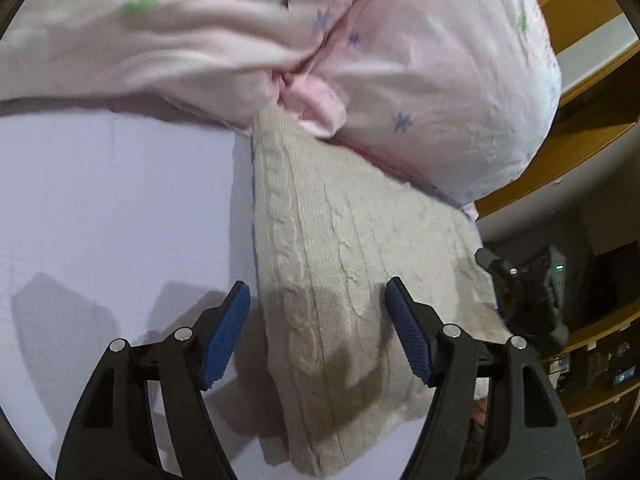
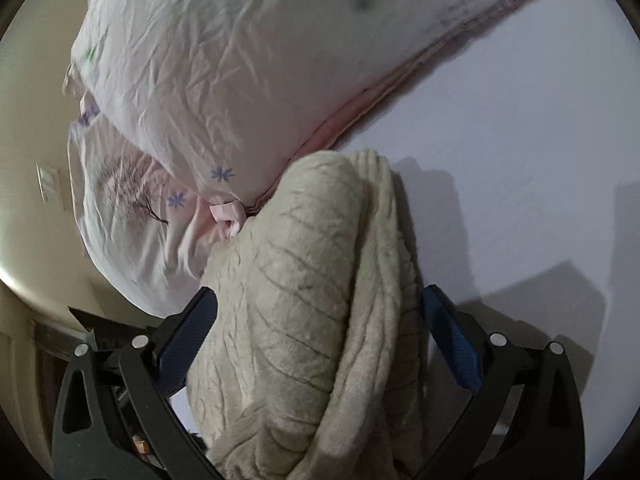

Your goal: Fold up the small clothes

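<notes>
A cream cable-knit sweater (image 1: 340, 264) lies folded on the white bed sheet (image 1: 112, 208), its far end touching a pink pillow. My left gripper (image 1: 318, 300) is open just above the sweater's near part, with its blue pads on either side. In the right wrist view the sweater (image 2: 304, 304) bulges up between the wide-open fingers of my right gripper (image 2: 316, 308); the blue pads (image 2: 452, 344) flank the fabric without pinching it. The right gripper also shows in the left wrist view (image 1: 528, 292) at the sweater's right edge.
A pink pillow with blue and green star prints (image 1: 420, 80) (image 2: 224, 80) lies at the bed's far side against the sweater. Wooden shelves (image 1: 592, 112) stand beyond the bed edge on the right. A beige wall with a switch plate (image 2: 50, 188) is at the left.
</notes>
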Demonstrator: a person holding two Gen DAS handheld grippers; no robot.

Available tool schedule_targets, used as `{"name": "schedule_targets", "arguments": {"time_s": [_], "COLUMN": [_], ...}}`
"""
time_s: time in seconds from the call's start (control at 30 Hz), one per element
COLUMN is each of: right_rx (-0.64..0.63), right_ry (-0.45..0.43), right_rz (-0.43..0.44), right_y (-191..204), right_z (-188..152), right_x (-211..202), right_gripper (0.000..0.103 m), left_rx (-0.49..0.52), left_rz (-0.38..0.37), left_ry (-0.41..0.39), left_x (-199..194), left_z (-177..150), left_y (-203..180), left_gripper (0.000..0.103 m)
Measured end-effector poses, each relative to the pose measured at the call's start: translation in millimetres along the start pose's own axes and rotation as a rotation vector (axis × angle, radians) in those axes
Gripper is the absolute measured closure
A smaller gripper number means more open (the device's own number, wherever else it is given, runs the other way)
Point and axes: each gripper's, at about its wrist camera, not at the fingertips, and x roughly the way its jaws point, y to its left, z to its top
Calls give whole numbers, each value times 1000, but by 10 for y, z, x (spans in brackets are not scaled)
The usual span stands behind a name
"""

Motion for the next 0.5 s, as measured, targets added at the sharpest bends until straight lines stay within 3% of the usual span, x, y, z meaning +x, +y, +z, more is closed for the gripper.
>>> {"name": "schedule_targets", "arguments": {"time_s": [0.07, 0.17, 0.2, 0.27, 0.3, 0.33, 0.4, 0.5], "right_rx": [-31, -54, -27, -20, -22, -32, -55, -141], "right_ry": [-2, 29, 50, 42, 36, 35, 60, 173], "right_rz": [-11, -26, 24, 53, 82, 138, 233, 325], "right_y": [51, 83, 41, 41, 57, 98, 199, 559], "right_z": [-47, -83, -96, -104, -117, -142, -200, -404], "right_x": [44, 145, 190, 192, 178, 155, 169, 450], "right_gripper": [11, 54, 59, 62, 64, 64, 66, 63], "left_rx": [4, -25, -14, 25, 29, 33, 80, 177], "left_rz": [9, -46, -47, -48, -74, -109, -154, -82], "left_ry": [0, 7, -10, -6, 0, 10, 13, -74], "left_x": [52, 213, 265, 225, 185, 118, -190, -756], "left_z": [45, 33, 87, 113, 113, 132, 93, -8], "left_y": [-7, -16, -51, -56, -30, 19, 114, 313], "left_gripper": [30, 30, 33, 47, 60, 65, 66, 65]}}
